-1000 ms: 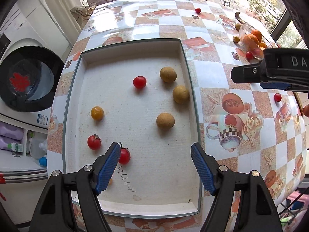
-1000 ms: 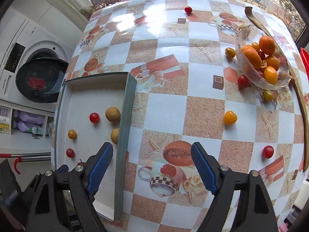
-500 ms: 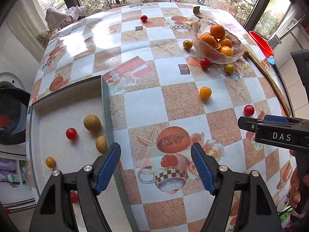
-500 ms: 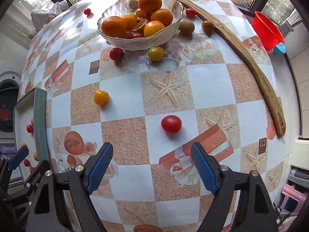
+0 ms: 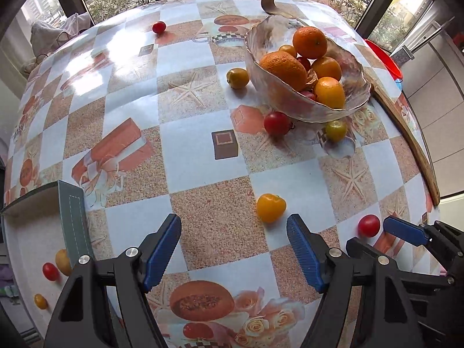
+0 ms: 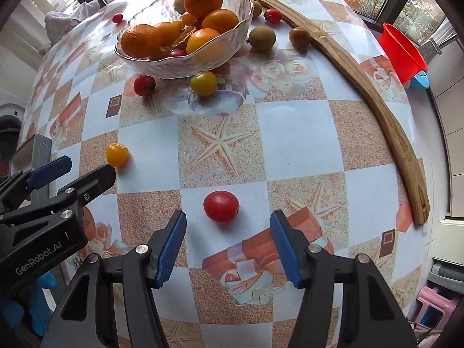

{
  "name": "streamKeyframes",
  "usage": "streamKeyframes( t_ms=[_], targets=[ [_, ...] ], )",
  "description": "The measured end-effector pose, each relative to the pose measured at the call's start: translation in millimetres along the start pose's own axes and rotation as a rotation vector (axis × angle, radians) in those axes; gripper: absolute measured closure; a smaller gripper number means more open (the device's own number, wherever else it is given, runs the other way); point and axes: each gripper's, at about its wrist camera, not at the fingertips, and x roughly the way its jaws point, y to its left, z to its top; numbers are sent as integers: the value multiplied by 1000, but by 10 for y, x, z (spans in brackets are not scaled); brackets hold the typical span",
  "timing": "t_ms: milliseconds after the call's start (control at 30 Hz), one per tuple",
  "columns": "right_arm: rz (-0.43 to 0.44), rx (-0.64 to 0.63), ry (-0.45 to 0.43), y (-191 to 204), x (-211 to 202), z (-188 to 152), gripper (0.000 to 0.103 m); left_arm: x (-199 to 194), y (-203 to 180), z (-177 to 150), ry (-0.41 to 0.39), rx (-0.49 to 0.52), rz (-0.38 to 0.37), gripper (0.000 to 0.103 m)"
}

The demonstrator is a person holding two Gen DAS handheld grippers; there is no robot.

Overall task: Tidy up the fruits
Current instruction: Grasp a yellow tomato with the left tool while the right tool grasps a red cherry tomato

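Note:
My left gripper [image 5: 234, 248] is open and empty, just short of a yellow tomato [image 5: 271, 207] on the tablecloth. My right gripper [image 6: 228, 245] is open and empty, with a red tomato [image 6: 221, 206] lying just ahead between its fingertips; that tomato also shows in the left wrist view [image 5: 368, 225]. A glass bowl [image 5: 293, 101] of oranges stands further back, with a red tomato [image 5: 277, 123] and a yellow-green one [image 5: 336, 130] beside it. The grey tray [image 5: 72, 214] at the left holds several small fruits.
A curved wooden strip [image 6: 385, 121] runs along the table's right edge. Two brown fruits [image 6: 262, 38] lie behind the bowl. A red tomato [image 5: 159, 27] sits far back. A red bucket [image 6: 401, 55] is off the table at right.
Both grippers have swung right, away from the tray and toward the loose fruit. The right gripper has closed in on the red tomato, the left on the yellow one. Both stay open.

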Motion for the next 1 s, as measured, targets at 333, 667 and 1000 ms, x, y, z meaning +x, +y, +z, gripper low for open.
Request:
streamKeyframes(
  t_ms=[333, 667, 1000],
  targets=[
    [13, -44, -13, 79, 31, 111, 69, 120, -222, 91, -6, 45, 32, 33],
    [34, -45, -1, 0, -14, -11, 77, 43, -354, 100, -8, 115, -3, 82],
    [35, -64, 2, 5, -158, -195, 77, -99, -259, -431, 32, 79, -32, 82]
  ],
)
